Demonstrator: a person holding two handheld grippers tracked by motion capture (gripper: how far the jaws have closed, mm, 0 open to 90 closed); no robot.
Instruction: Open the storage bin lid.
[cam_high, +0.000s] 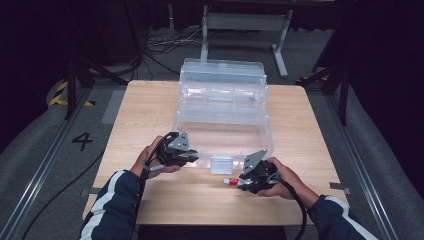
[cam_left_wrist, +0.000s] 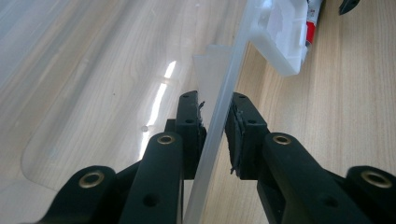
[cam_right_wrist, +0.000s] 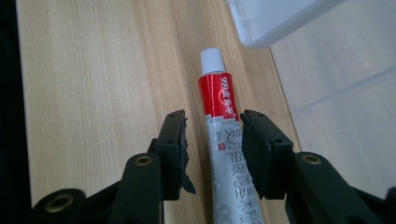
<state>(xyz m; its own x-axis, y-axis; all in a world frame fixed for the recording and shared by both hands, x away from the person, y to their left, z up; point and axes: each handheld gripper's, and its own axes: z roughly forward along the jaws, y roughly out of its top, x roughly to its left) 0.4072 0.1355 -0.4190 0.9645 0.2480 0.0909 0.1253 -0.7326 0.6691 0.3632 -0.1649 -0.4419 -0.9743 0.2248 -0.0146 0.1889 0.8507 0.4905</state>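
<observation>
Clear plastic storage box (cam_high: 222, 100) front wall is clamped by left gripper (cam_left_wrist: 215, 135); red-and-white ointment tube (cam_right_wrist: 223, 140) on wooden counter (cam_high: 150, 110) is straddled, untouched, by parted right gripper (cam_right_wrist: 212, 144)

Wooden table (cam_high: 150, 110) under clear box (cam_high: 222, 107), tube (cam_high: 233, 181)

The table (cam_high: 165, 105) is evenly and brightly lit from above in the high view, while the floor and the room around it fall off into near black, and that picture is soft and grainy. In the left gripper view a streak of white glare lies on the clear plastic box (cam_left_wrist: 163, 88), and the nearest black parts blur at the bottom edge. The right gripper view is bright and fairly sharp, with only faint, soft shadows on the wood.
</observation>
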